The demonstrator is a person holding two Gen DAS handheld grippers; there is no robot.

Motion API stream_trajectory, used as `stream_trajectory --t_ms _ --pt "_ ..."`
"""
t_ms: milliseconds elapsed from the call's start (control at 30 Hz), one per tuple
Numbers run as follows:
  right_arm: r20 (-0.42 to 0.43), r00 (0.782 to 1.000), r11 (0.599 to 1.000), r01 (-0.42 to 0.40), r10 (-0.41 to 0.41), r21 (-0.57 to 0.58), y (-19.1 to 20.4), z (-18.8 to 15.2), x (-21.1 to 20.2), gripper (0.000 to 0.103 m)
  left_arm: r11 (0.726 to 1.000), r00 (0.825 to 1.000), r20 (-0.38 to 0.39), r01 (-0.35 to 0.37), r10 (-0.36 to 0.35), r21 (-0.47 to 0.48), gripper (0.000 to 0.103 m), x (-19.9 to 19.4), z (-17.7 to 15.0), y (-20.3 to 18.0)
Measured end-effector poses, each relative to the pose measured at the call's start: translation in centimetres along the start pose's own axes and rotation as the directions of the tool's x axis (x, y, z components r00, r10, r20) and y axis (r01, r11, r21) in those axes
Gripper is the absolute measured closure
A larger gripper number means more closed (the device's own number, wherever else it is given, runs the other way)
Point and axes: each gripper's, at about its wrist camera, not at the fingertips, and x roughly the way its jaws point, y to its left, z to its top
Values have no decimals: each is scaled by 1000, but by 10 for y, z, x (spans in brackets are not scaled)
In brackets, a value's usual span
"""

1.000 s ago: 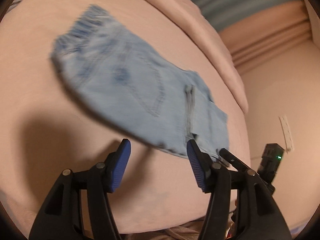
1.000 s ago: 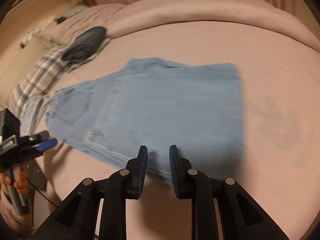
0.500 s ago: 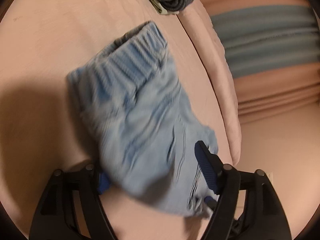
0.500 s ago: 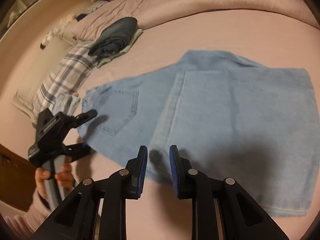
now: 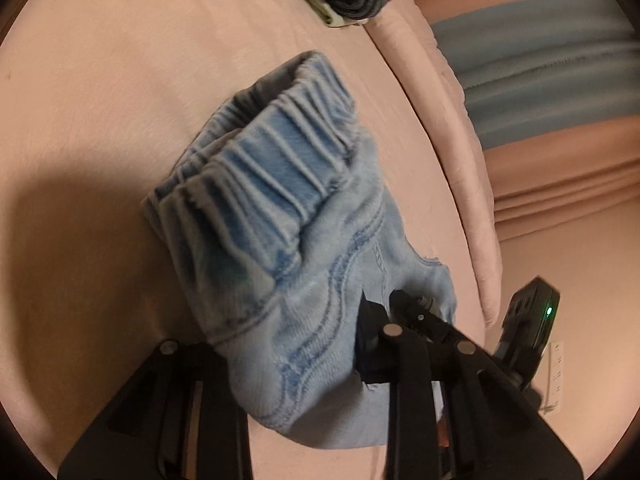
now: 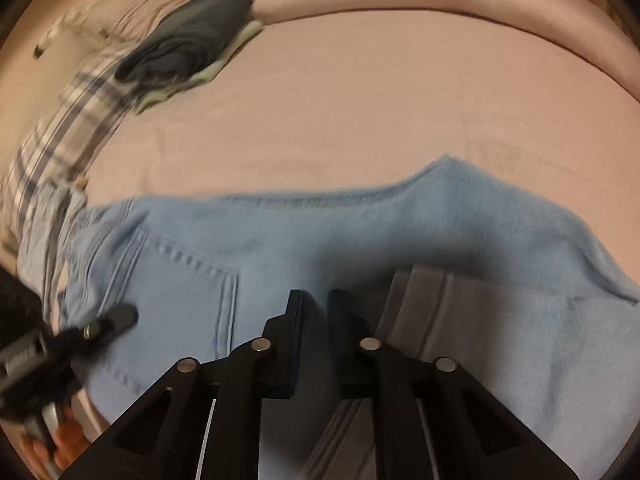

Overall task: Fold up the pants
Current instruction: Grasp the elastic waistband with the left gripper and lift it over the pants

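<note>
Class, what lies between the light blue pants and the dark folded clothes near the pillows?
Only bare pink bedsheet lies between the pants and the dark folded clothes, per the right wrist view.

The left gripper (image 5: 304,344) angles downward, its jaws closing with the jeans' waistband end (image 5: 280,240) bunched between them. The right gripper (image 6: 314,344) points steeply down over the denim, jaws closing, near fabric rising between its fingers.

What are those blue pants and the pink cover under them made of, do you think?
The pants look like soft, faded light-blue denim: visible topstitched seams, a patch pocket and a gathered elastic waistband. The pink cover looks like matte, slightly fuzzy fabric, perhaps fleece or brushed cotton; it shows no sheen and only soft wrinkles.
</note>
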Motion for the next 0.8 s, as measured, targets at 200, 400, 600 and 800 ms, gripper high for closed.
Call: stream_trajectory --t_ms 200,400,600,800 --pt "-29 995 995 -97 98 12 1 -32 -33 94 995 1000 28 -11 9 101 78 -4 -1 -16" --pt "-66 995 990 -79 72 -115 26 -86 -31 94 976 997 67 -58 45 208 80 -5 -8 -40" --pt "45 961 957 -274 271 94 -22 -85 -66 93 930 991 124 -83 40 359 80 -20 -19 -80" --pt "145 954 895 -296 262 333 -93 -112 -81 91 835 990 142 -80 2 545 80 -18 -52 -135"
